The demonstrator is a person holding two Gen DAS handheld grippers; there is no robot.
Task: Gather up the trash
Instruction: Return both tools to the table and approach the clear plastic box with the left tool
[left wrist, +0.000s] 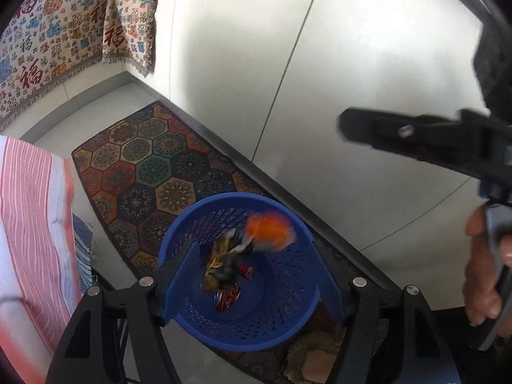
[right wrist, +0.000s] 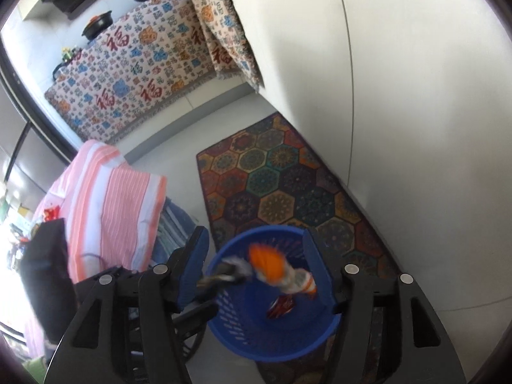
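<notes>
1. Above the patterned rug, both grippers hang over the blue basket, which stands on the rug close to the white wall. The striped pink cloth lies to the left, well apart from the basket.
2. The blue basket is the collection point. Its perforated wall and floor are visible from both wrist views, and its mouth sits directly below the fingers of both tools.
3. The left gripper has its jaws spread apart, 1 finger at each side of the basket mouth, gripping nothing.
4. The right gripper likewise has its jaws spread wide and clamps nothing.
5. An orange-and-white wrapper appears motion-blurred between the fingers and over the basket mouth. Judgement: it is in free fall.
6. A dark crumpled wrapper appears beside it, also blurred; whether it has landed cannot be told.
7. A small red wrapper rests on the basket floor.
8. Step in hand, as a judgement: release of trash into the basket. The next move calls for raising both grippers clear of the rim and locating further trash.
</notes>
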